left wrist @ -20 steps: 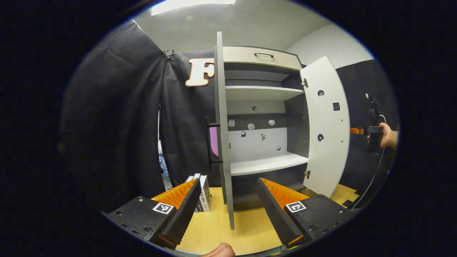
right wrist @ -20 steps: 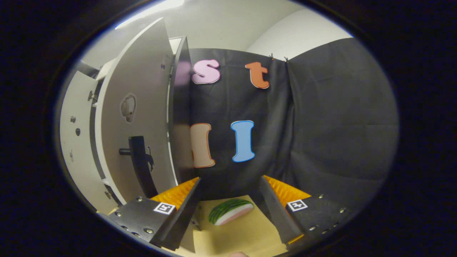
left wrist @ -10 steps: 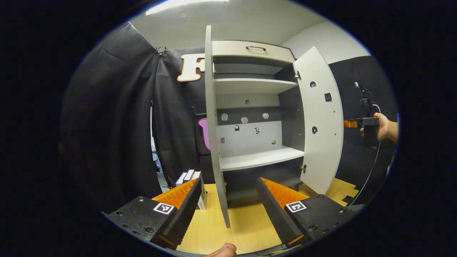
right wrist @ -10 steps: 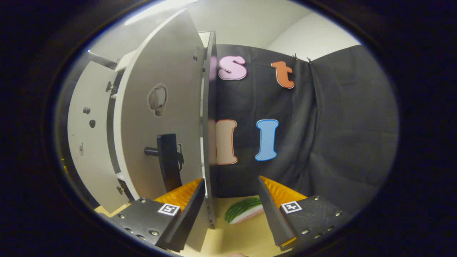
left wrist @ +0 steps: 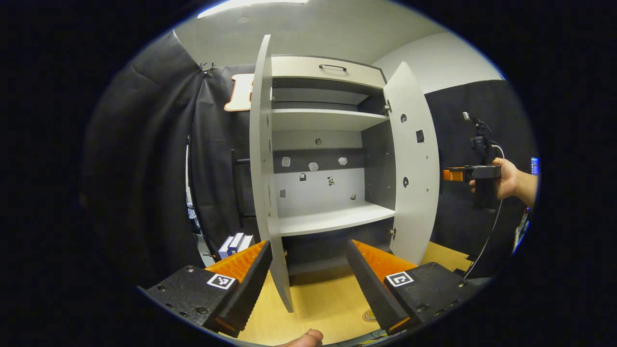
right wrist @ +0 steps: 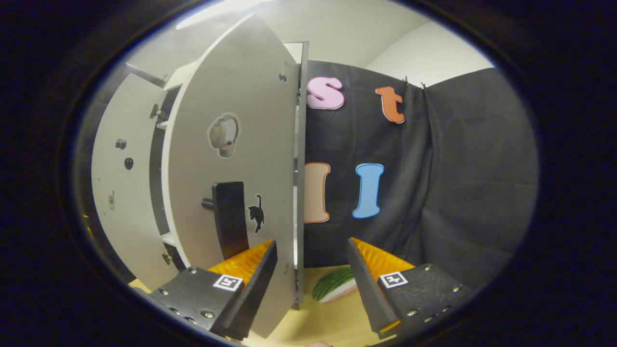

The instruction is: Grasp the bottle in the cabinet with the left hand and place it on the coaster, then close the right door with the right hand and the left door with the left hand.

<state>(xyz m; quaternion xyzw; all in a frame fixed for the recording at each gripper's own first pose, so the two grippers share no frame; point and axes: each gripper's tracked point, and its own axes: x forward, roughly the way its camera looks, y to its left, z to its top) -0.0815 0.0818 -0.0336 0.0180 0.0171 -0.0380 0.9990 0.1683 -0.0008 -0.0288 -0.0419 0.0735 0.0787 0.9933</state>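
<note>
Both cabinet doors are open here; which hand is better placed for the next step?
Right. The right gripper has its open fingers straddling the free edge of the pale grey right door, beside its black handle. The left gripper only faces the grey left door, which closes afterwards.

A: How many doors on the tall white-and-grey wooden cabinet (left wrist: 328, 144)?
B: Two white doors, both swung open: the left one (left wrist: 262, 168) and the right one (left wrist: 415, 164).

A: Shelves inside?
B: Two white shelves, an upper (left wrist: 328, 119) and a lower (left wrist: 332, 218).

A: Handles?
B: One black bar handle (right wrist: 230, 219) on the right door, one thin black handle (left wrist: 332, 67) on the single top drawer.

A: On the yellow wooden tabletop (left wrist: 328, 301)?
B: One watermelon-slice toy (right wrist: 333, 285). The small boxes (left wrist: 234, 245) I cannot count surely.
</note>
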